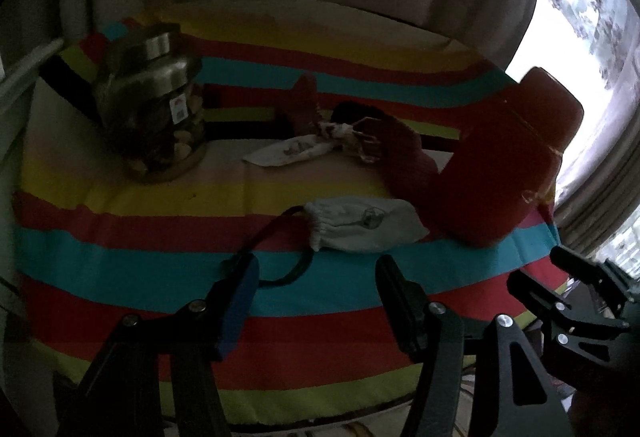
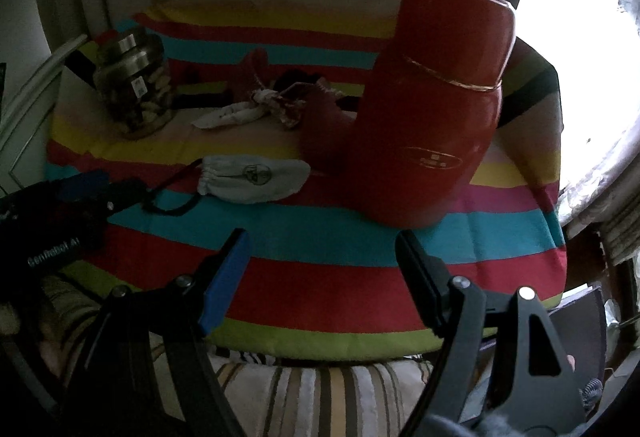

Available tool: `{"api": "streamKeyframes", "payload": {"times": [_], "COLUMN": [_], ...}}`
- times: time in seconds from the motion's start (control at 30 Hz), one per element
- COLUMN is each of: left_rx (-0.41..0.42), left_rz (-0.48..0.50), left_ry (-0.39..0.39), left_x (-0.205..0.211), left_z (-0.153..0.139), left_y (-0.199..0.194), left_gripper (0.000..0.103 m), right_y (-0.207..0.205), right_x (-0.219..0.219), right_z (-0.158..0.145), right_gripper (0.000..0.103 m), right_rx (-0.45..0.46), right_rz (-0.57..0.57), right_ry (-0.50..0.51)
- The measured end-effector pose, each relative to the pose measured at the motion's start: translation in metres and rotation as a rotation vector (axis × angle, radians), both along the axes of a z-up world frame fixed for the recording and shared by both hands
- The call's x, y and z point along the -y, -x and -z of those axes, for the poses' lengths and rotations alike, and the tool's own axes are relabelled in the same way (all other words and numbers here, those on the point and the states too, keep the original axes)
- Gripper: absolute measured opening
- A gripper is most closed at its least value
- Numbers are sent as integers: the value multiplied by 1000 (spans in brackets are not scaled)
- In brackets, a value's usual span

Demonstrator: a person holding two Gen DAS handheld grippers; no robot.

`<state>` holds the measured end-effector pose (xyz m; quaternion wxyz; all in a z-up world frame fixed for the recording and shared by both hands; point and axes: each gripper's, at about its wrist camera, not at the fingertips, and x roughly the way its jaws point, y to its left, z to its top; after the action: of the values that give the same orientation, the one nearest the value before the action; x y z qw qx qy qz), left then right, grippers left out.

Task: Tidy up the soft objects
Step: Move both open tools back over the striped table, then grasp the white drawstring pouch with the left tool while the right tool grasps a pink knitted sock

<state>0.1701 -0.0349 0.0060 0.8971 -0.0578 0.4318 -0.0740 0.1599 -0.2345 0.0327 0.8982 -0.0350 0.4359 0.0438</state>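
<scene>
A white drawstring pouch point(image 1: 360, 223) with a dark cord lies flat on the striped cloth, just beyond my open left gripper point(image 1: 316, 277); it also shows in the right wrist view point(image 2: 256, 177). Farther back lie a dark red knitted piece point(image 1: 400, 153) and a white patterned cloth strip point(image 1: 292, 151), tangled together; the strip also shows in the right wrist view point(image 2: 232, 115). My right gripper point(image 2: 322, 265) is open and empty over the near table edge, in front of the red flask point(image 2: 432, 109). It shows at the lower right of the left wrist view point(image 1: 572, 285).
A tall red flask point(image 1: 504, 157) stands at the right of the table. A glass jar with a metal lid point(image 1: 152, 105) stands at the back left. The round table wears a striped cloth point(image 1: 120, 245). Curtains hang behind; a bright window is at right.
</scene>
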Motion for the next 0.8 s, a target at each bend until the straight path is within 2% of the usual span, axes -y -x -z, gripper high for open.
{"api": "streamKeyframes", "payload": {"times": [0.27, 0.4, 0.57, 0.8], "left_rx": [-33, -47, -53, -44], "left_rz": [72, 167, 256, 386], "left_ry": [69, 39, -36, -146], "left_x": [-20, -13, 6, 44], "left_z": [16, 29, 44, 58], "left_y": [-26, -44, -65, -96], "left_gripper": [61, 61, 64, 69], "right_y": [-13, -15, -18, -19], "right_x": [3, 4, 6, 9], "right_z": [13, 25, 43, 49], "right_gripper": [78, 78, 78, 78], "right_rx": [-7, -14, -46, -43], "right_rz": [24, 34, 36, 46], "right_ry": [-35, -26, -24, -31]}}
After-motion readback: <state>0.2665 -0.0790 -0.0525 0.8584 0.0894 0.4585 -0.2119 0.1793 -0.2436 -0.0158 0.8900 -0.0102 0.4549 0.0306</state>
